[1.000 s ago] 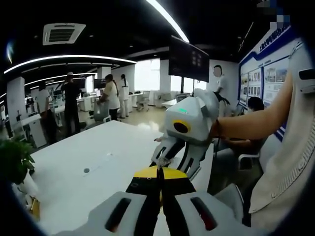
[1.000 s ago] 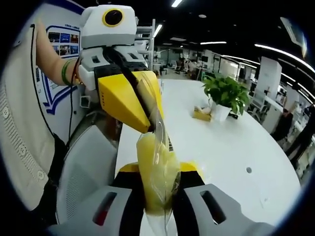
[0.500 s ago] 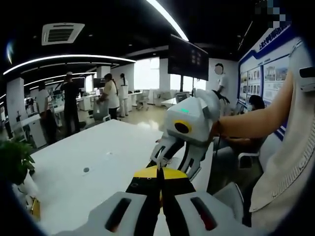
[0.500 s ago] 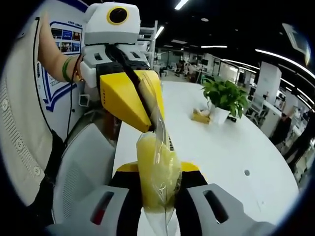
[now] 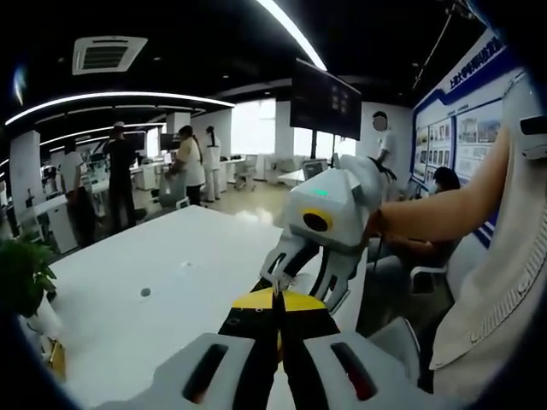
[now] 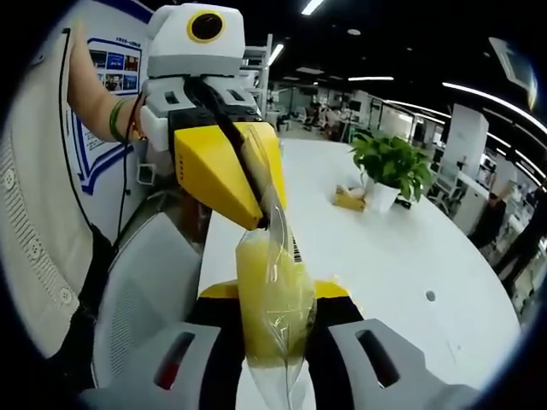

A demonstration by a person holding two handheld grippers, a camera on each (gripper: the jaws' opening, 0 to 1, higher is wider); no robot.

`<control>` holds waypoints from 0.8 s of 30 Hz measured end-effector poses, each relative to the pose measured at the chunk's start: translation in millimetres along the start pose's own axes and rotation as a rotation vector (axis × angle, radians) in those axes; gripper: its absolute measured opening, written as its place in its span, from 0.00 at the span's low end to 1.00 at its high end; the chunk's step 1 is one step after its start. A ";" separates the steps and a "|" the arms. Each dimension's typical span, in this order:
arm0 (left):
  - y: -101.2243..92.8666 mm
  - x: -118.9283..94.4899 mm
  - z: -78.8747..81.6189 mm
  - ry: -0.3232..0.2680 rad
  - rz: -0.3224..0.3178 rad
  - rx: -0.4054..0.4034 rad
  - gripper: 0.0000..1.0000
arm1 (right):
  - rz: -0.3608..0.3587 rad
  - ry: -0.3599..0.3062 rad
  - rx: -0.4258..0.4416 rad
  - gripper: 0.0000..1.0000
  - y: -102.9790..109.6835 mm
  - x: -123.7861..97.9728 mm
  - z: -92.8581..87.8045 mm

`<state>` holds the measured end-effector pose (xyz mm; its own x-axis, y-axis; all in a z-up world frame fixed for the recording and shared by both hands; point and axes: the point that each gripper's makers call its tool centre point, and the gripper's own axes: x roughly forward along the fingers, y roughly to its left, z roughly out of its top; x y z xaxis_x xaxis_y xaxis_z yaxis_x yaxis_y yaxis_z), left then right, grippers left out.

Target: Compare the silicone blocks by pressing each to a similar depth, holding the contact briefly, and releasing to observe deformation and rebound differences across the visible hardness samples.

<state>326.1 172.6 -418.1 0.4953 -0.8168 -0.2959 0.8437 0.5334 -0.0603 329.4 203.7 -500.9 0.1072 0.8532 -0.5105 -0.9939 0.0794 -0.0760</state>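
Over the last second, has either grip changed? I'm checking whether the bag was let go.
No visible change. The left tongs stay shut on the top of the clear bag with the yellow block inside, and the right tongs stay clamped on its lower part above the white table.

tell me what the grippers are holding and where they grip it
Both hold one bagged yellow block: the right gripper clamps its lower part, the left gripper pinches the bag's top edge.

Yellow silicone block [image 6: 272,295] — clear bag; white table [image 6: 393,256].
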 end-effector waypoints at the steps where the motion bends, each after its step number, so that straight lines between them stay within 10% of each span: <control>1: -0.3 0.5 -0.3 0.000 -0.001 0.000 0.00 | 0.000 0.001 0.000 0.23 0.0 -0.2 -0.5; 24: -5.8 2.1 -3.9 -0.003 -0.013 -0.021 0.00 | 0.014 0.003 0.048 0.28 5.8 -2.6 -5.9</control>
<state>321.4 168.6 -422.1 0.4852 -0.8243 -0.2919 0.8455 0.5274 -0.0838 323.5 198.9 -505.1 0.0931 0.8529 -0.5138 -0.9954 0.0918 -0.0280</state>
